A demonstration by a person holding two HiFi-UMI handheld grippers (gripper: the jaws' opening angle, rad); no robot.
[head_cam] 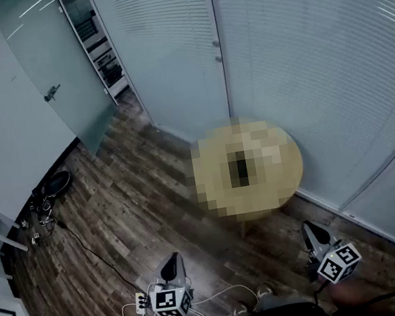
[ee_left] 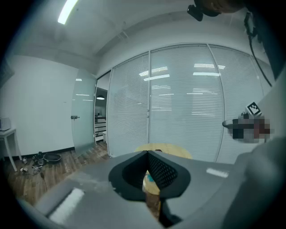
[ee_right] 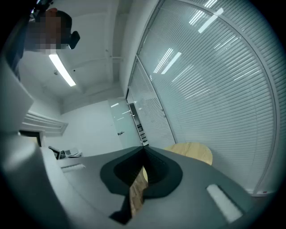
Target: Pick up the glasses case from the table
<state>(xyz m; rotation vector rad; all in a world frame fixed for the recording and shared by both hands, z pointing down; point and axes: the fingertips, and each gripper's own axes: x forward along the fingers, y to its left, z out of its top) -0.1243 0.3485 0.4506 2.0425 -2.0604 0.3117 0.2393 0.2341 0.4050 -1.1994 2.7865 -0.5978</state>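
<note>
While right gripper [ee_right: 143, 152] sits shut, table [ee_right: 196, 153] ahead

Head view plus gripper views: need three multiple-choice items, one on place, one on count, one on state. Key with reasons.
1. Where is the round table?
A. on a rug
B. ahead of both grippers, near the glass wall
C. at the far left edge

2. How many grippers show in the head view?
A. two
B. one
C. three

3. The right gripper's jaws are:
A. wide apart
B. clamped on a box
C. shut, nothing between

Key:
1 B: the table stands beyond the gripper tips, close to that wall.
2 A: the left gripper and the right gripper both sit at the bottom edge.
3 C: in the right gripper view the tips meet, with nothing between them.
</note>
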